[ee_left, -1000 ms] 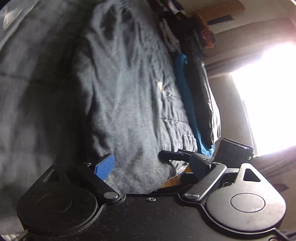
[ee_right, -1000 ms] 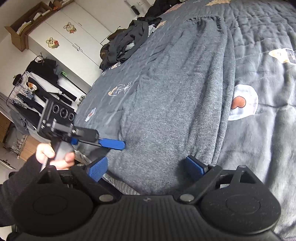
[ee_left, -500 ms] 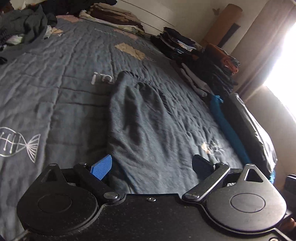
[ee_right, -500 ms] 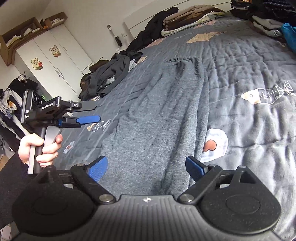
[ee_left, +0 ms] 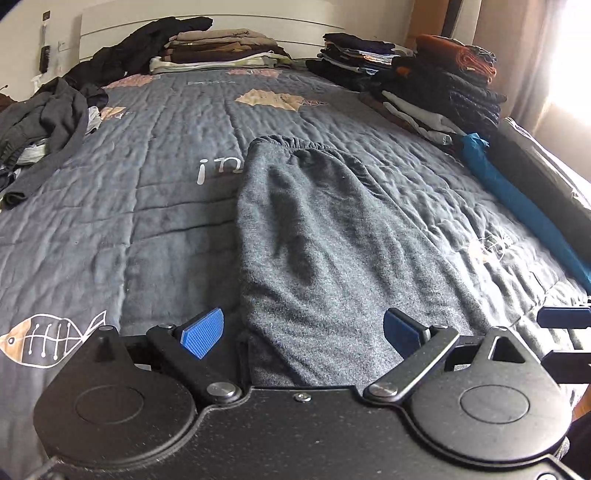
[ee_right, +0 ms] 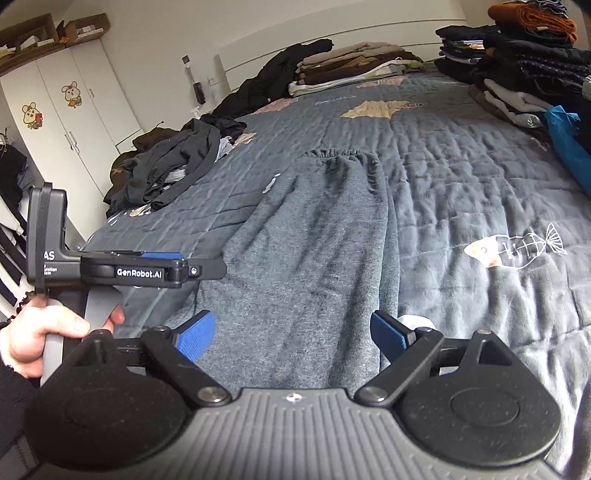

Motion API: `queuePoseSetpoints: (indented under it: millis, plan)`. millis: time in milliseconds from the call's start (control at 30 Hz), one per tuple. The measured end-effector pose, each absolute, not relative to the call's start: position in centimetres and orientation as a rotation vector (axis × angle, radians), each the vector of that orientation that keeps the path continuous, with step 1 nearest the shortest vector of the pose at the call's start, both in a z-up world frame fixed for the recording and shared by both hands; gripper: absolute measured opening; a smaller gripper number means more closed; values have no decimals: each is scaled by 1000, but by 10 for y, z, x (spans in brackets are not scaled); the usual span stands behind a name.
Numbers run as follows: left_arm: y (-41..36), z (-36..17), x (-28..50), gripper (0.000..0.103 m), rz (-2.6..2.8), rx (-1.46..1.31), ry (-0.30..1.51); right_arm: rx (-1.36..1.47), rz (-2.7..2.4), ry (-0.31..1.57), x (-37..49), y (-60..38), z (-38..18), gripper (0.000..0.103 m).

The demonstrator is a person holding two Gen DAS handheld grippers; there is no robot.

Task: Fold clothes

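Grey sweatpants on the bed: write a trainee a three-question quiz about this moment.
1. True or false: the left claw is shut on the grey sweatpants.
2. The sweatpants' elastic waistband lies at which end: A) near the claws, B) far, toward the headboard?
3. In the right wrist view, what lies at the bed's left edge, beyond the left claw?

Key: 1 false, both the left and the right claw stand open over the cloth. 2 B. 3 A loose pile of dark clothes.

Grey sweatpants (ee_left: 314, 236) are lying flat on the quilt (ee_left: 147, 192), folded lengthwise leg over leg. Elastic waistband's at the far end, bit wrinkled up there.
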State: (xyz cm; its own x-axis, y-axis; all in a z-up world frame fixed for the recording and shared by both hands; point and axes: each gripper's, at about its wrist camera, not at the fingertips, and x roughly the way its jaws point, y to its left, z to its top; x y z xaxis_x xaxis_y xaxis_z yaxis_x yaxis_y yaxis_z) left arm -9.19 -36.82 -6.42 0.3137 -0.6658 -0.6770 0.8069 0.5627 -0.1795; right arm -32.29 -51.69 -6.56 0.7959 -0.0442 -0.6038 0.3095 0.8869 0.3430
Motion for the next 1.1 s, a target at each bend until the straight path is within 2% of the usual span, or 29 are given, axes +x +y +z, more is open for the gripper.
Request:
queuePoseSetpoints:
  millis: [400, 667, 1100]
  plan:
    - [-363, -62, -106, 94, -994, 256, 757, 525, -216, 653, -332, -490, -87, 91]
    - [-360, -60, -116, 94, -1005, 262, 747, 549, -331, 607, -359, -476, -79, 91]
    - [-347, -39, -142, 94, -1048, 241, 742, 491, -517, 652, -373, -418, -58, 91]
